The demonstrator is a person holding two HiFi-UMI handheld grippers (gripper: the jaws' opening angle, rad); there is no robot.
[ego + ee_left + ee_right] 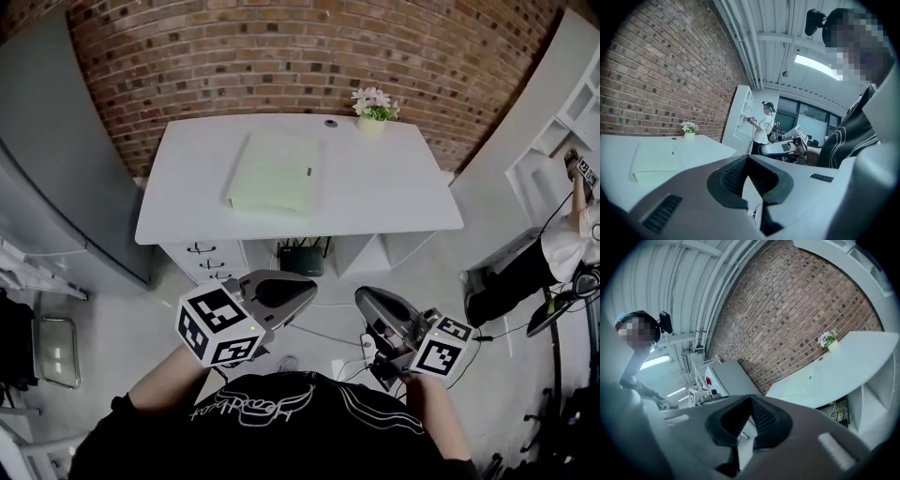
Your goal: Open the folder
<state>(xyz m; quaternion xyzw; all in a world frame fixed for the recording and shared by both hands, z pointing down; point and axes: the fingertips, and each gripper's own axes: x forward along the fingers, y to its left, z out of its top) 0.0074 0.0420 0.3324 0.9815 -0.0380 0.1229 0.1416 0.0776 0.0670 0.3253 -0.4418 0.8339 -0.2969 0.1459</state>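
A pale green folder (277, 172) lies shut and flat on the white desk (394, 187), left of the desk's middle. I hold both grippers close to my body, well short of the desk's front edge. The left gripper (307, 290) points toward the desk with its jaws shut and nothing between them. The right gripper (362, 299) is beside it, also shut and empty. In the left gripper view the folder (654, 161) lies far off to the left of the closed tips (749, 157). The right gripper view shows the folder (796, 389) beyond its closed tips (751, 397).
A small pot of flowers (373, 111) stands at the desk's back right. Drawers (208, 261) and a black box with cables (302, 258) sit under the desk. A grey cabinet (56, 159) stands left, white shelves and a person (562, 248) right. A brick wall lies behind.
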